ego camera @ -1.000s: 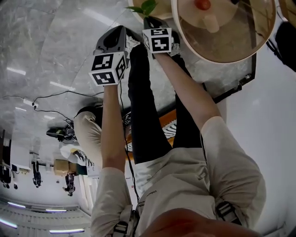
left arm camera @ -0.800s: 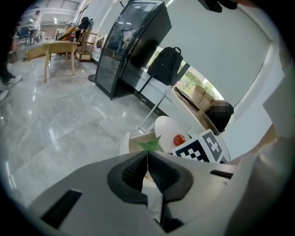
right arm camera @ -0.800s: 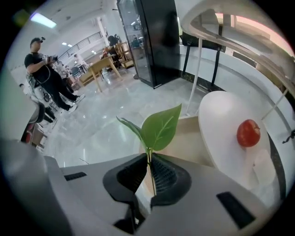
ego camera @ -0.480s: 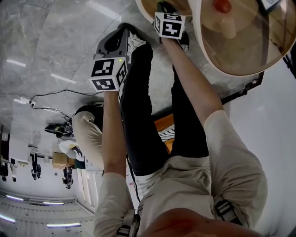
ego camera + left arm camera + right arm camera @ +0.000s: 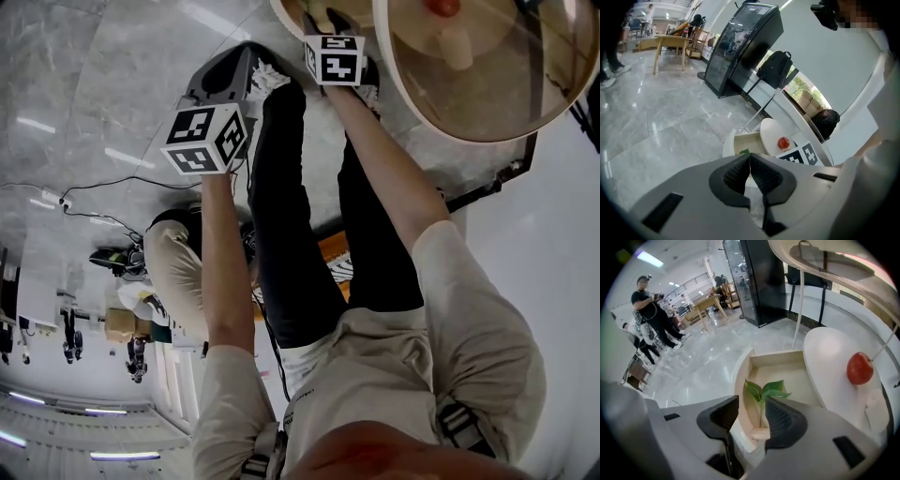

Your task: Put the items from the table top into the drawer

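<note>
Leaf sprig (image 5: 766, 390) seen in open drawer (image 5: 776, 359), stem in line with gap of right gripper (image 5: 752, 404). Its jaws just opened wide, pads clear of sprig: judged released. Left gripper (image 5: 750, 157) closed, nothing held. Red fruit (image 5: 859, 368) and pale lump (image 5: 876, 408) left on white table top (image 5: 829, 350); task judged about a third done. Glossy grey marble floor (image 5: 703, 366). Large hall, black kiosk (image 5: 761, 282), people far off.

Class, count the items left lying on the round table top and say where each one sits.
2. A red round fruit lies on the table top; a pale object lies close beside it. More may sit outside the frames.
</note>
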The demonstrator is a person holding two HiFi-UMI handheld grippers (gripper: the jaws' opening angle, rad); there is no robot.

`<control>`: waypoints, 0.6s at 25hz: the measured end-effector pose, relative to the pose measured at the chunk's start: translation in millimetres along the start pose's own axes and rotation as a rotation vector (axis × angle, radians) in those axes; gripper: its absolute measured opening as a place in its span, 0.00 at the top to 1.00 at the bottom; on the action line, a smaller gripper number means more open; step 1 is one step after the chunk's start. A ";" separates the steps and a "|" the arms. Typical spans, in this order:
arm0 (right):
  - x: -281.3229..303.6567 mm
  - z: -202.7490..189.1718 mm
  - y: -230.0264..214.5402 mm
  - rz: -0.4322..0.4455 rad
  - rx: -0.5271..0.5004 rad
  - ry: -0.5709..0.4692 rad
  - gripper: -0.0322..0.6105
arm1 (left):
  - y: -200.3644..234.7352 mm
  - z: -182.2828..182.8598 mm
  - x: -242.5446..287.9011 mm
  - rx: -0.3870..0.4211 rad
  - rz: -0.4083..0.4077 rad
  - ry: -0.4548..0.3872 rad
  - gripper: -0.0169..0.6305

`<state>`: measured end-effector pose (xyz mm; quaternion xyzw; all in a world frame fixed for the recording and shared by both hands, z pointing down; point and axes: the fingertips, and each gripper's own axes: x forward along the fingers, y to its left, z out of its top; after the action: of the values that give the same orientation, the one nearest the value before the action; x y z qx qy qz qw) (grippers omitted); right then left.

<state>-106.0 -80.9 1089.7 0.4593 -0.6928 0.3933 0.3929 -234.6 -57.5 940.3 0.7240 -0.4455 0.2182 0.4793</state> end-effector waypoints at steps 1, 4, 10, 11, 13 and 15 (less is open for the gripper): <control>-12.2 0.8 8.5 0.019 -0.024 0.002 0.66 | -7.7 2.2 -6.6 0.000 0.003 -0.004 0.94; -55.1 3.2 32.5 0.076 -0.083 0.008 0.66 | -37.3 6.0 -29.1 -0.002 0.003 -0.011 0.94; -179.0 14.6 61.3 0.152 -0.178 0.005 0.66 | -104.1 16.9 -87.2 -0.013 0.009 -0.035 0.94; -203.3 19.5 64.6 0.169 -0.204 -0.005 0.66 | -116.6 19.7 -99.5 -0.019 0.015 -0.040 0.94; -252.2 30.5 61.2 0.187 -0.239 -0.023 0.66 | -146.6 27.6 -123.0 -0.019 0.024 -0.050 0.94; -304.6 42.0 51.4 0.191 -0.259 -0.034 0.66 | -180.3 34.9 -148.1 -0.011 0.035 -0.061 0.94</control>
<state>-80.3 -5.4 788.3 0.3435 -0.7848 0.3285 0.3976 -159.7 2.0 724.7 0.7198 -0.4738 0.2021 0.4655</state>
